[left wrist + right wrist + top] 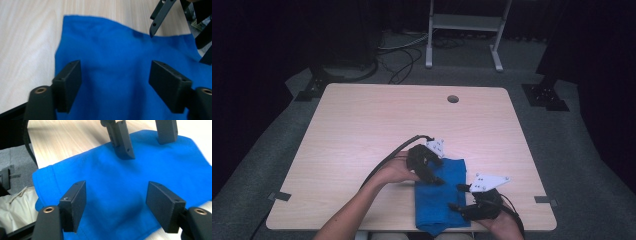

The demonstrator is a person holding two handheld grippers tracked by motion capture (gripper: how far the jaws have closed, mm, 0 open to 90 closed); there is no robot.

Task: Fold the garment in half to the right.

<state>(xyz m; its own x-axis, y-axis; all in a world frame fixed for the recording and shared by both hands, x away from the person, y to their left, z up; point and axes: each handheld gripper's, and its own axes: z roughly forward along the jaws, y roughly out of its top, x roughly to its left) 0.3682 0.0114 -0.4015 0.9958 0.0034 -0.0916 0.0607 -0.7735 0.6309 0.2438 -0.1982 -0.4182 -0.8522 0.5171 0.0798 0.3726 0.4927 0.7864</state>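
A folded blue cloth (441, 195) lies on the wooden table (372, 120) at its near edge, and its lower end hangs over that edge. My left gripper (435, 177) hovers over the cloth's upper left part, open, with bare cloth (117, 55) between its jaws. At the cloth's right edge my right gripper (456, 196) points left, also open. In the right gripper view the cloth (112, 177) spreads under my right gripper (116, 195), and the left gripper (145, 137) stands over its far end. My left gripper (115, 72) pinches nothing.
A round cable hole (453, 99) sits near the table's far edge. Behind the table stand a grey metal frame (464, 30) and loose cables (404, 55) on the carpet. Black stand bases (546, 96) flank the back corners.
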